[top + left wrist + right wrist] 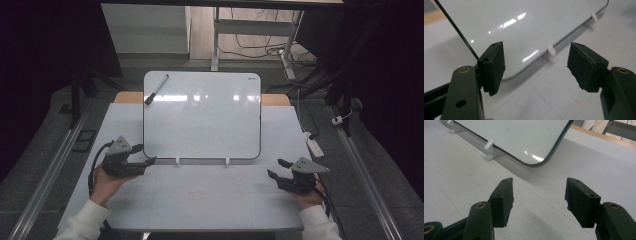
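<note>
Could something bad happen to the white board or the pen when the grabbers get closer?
Maybe. The whiteboard leans on two small white clips, so a bump from the left gripper, open right by its lower corner, could push it off them. The marker lies loose near the board's top left corner and might roll off if the board shakes. The right gripper, also open, waits farther away and seems less risky.

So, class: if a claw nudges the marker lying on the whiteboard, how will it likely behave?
The marker looks slim and round, so it would probably roll rather than stay put. The whiteboard shines with glare, which suggests a slick surface where the marker may also slide. It lies near the far left corner, so a push could send it off the edge.
</note>
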The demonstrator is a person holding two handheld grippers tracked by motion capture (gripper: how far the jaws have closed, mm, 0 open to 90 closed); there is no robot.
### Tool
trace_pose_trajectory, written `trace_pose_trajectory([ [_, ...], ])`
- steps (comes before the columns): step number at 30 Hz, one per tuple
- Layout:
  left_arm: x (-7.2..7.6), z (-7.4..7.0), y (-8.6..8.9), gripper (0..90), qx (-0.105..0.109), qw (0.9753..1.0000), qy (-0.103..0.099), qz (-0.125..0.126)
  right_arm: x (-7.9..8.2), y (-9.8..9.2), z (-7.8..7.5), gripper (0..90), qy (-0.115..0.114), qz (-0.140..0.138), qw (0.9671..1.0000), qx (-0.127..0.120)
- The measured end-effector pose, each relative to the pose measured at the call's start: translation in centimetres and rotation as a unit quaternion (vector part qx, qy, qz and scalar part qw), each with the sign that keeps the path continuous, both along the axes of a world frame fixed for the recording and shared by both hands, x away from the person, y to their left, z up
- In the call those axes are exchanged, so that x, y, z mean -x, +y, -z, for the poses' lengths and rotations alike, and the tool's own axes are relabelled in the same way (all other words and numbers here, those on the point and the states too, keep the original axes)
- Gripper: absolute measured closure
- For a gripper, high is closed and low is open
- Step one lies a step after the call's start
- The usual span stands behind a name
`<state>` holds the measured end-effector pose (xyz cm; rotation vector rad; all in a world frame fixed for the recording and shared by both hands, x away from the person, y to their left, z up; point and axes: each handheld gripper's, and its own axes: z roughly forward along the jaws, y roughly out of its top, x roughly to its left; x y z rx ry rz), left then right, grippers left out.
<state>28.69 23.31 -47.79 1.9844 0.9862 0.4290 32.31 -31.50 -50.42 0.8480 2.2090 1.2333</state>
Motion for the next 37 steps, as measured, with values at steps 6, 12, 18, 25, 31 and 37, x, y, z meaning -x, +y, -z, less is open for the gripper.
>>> trace_pose_trajectory([
  [6,1.7,1.7,0.1,29.7,0.014,0.9998,0.014,0.003,-0.3,-0.4,0.4,39.5,0.010,0.002,0.9999,0.006],
  [12,2.8,3.9,-0.4,29.9,0.004,0.9992,0.038,0.010,-0.4,-0.5,0.5,39.6,0.015,0.002,0.9999,0.007],
  [18,2.8,4.0,-1.0,29.9,-0.004,0.9993,0.033,0.016,-0.3,-0.3,0.5,40.0,0.017,-0.009,0.9998,0.001],
  [25,2.6,3.7,-0.9,30.0,0.005,0.9996,0.027,0.012,-0.2,-0.2,0.5,40.1,0.014,-0.012,0.9998,0.002],
  [31,2.7,3.7,-0.8,30.2,0.006,0.9996,0.025,0.012,-0.2,-0.1,0.5,40.1,0.012,-0.012,0.9999,0.003],
  [37,2.6,3.7,-0.7,30.3,0.007,0.9996,0.025,0.010,-0.1,-0.1,0.4,40.1,0.010,-0.013,0.9999,0.002],
])
